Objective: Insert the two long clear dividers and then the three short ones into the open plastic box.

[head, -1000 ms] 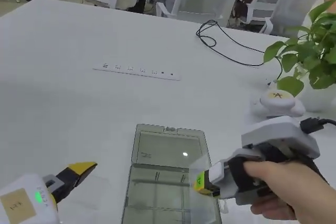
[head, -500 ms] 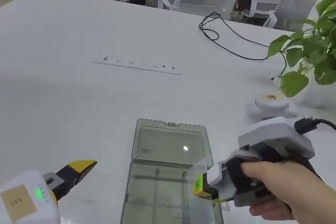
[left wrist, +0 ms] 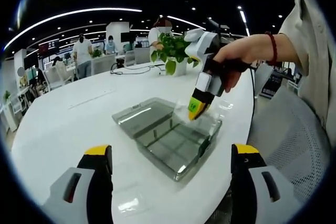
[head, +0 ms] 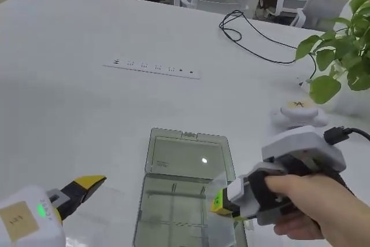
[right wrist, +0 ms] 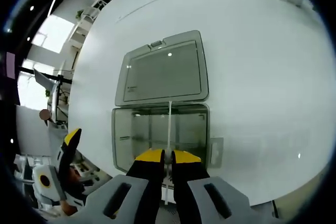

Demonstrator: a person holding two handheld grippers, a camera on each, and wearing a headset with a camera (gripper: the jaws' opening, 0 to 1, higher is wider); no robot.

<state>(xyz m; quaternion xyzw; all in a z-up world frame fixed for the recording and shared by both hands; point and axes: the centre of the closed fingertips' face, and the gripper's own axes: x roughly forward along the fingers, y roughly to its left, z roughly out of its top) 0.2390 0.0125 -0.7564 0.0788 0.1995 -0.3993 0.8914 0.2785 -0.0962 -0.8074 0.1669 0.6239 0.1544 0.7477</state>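
Note:
The open plastic box [head: 151,212] lies near me, its lid [head: 188,157] folded flat behind the base. Faint clear partitions show inside the base [right wrist: 131,129]. My right gripper [head: 218,203] hovers over the base's right part, shut on a clear divider [right wrist: 169,124] that I see edge-on, pointing down into the box. From the left gripper view, the same divider [left wrist: 209,121] hangs under the right gripper [left wrist: 197,109] above the box [left wrist: 157,137]. My left gripper [head: 95,183] rests left of the box, open and holding nothing, its jaws wide apart [left wrist: 170,150].
A small clear piece [right wrist: 216,150] lies on the white table beside the box's right wall. A power strip [head: 156,68] and a black cable [head: 254,44] lie farther back. A potted plant [head: 341,56] and a white puck [head: 299,111] stand at the right.
The head camera has tipped, shifting the scene up a little. My right gripper with the divider has edged slightly nearer over the box base. The left gripper stays put.

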